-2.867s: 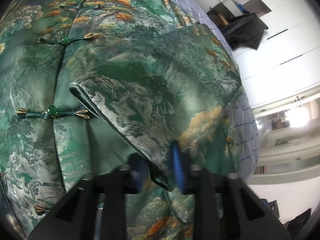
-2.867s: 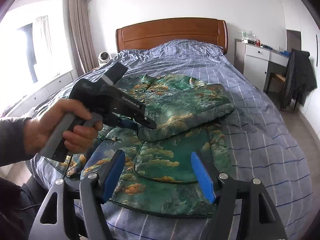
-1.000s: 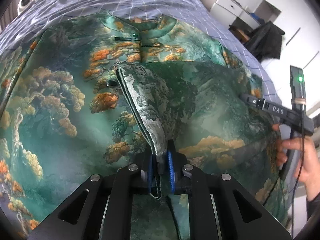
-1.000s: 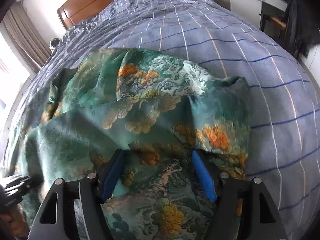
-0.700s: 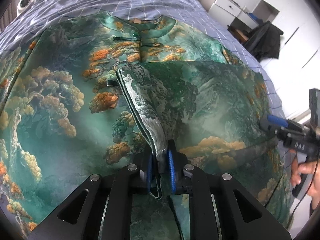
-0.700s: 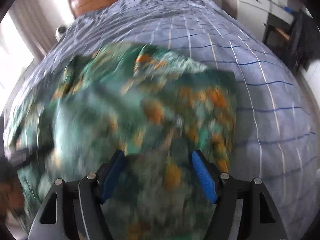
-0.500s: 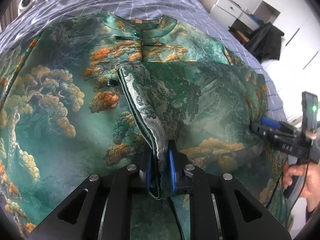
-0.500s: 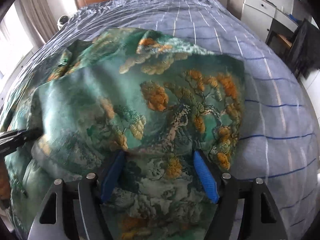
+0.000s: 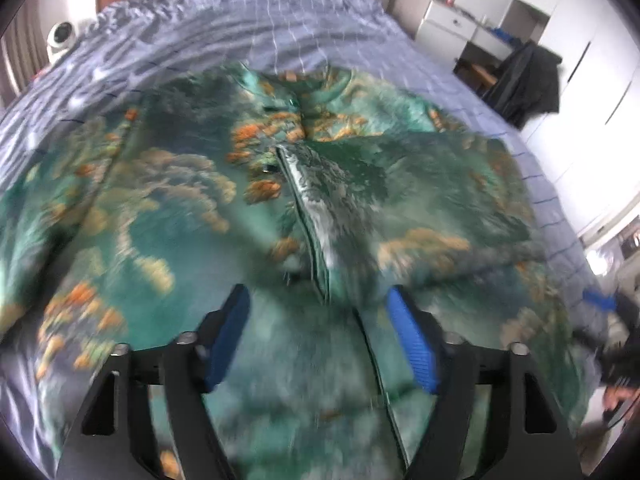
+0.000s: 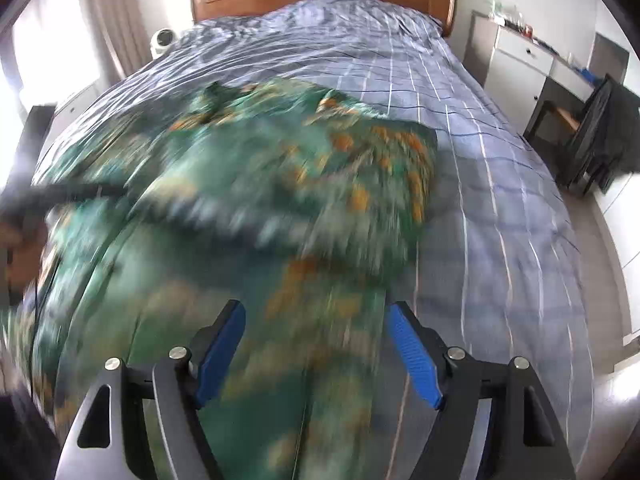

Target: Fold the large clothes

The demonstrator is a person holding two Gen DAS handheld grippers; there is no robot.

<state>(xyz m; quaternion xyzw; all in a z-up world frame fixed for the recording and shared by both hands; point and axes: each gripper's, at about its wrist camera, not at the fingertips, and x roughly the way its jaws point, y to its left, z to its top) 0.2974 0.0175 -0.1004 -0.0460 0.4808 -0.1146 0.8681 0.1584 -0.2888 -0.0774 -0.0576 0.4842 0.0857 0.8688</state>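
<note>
Between folds: green jacket spread on the bed, right sleeve laid across. Left tongs and right tongs both spread, empty. Next, probably: pinch the other sleeve, toward nine o'clock.

Both wrist views look headboard-ward, close above the shared garment.
</note>
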